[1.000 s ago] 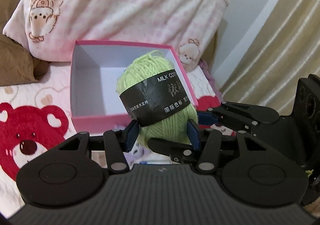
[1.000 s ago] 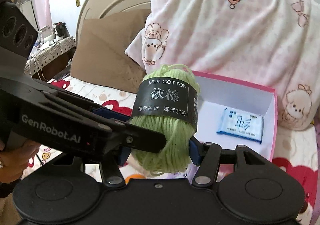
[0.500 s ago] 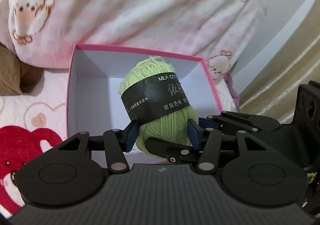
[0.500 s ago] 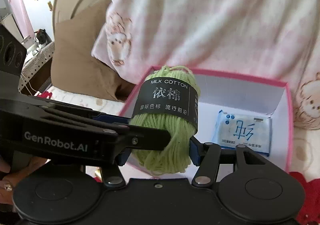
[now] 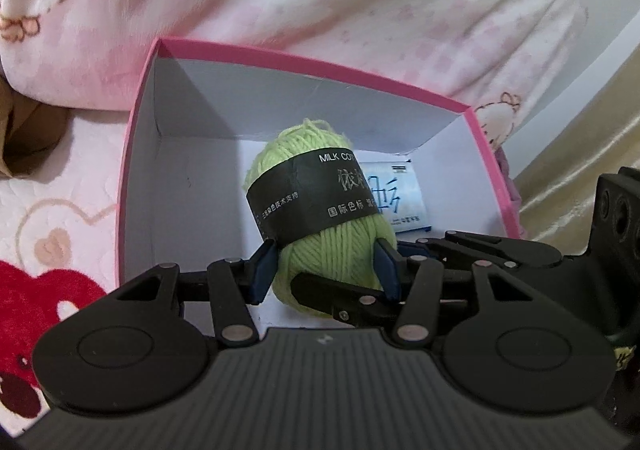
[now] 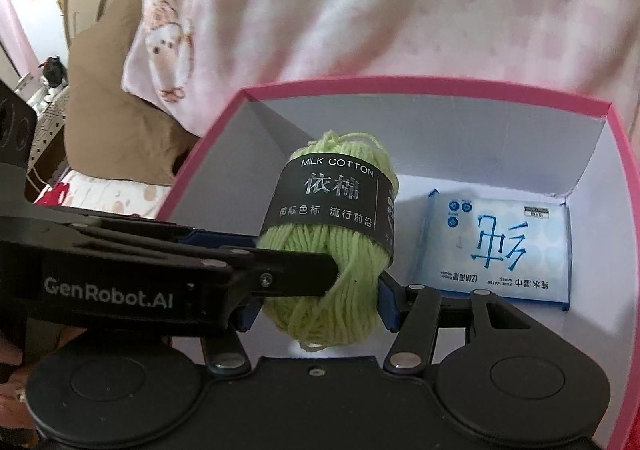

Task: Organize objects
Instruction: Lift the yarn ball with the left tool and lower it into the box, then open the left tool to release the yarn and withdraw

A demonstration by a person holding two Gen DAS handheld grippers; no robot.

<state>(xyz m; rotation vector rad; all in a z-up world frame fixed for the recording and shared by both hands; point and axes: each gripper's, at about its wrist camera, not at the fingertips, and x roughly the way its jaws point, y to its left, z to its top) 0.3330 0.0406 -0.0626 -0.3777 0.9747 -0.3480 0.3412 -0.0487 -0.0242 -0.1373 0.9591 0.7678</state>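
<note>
A light green yarn ball (image 5: pixel 316 217) with a black "MILK COTTON" band is held upright by both grippers at once. My left gripper (image 5: pixel 326 270) is shut on its lower half. My right gripper (image 6: pixel 320 306) is shut on the yarn ball (image 6: pixel 332 246) too, crossing the left one from the side. The ball hangs over the open pink box (image 5: pixel 132 153) with a white inside, also in the right wrist view (image 6: pixel 616 177). A blue-and-white wet wipes pack (image 6: pixel 500 250) lies flat on the box floor at the right; it also shows in the left wrist view (image 5: pixel 404 201).
The box sits on a bedspread with red bear prints (image 5: pixel 44 290). A pink-and-white bear-print pillow (image 5: pixel 320 1) leans right behind the box. A brown pillow (image 6: pixel 104 121) lies at the left, and a beige curtain (image 5: pixel 580 169) hangs at the right.
Both grippers have carried the yarn ball forward and down, from in front of the box to over its inside. The box and wipes pack now look larger and closer.
</note>
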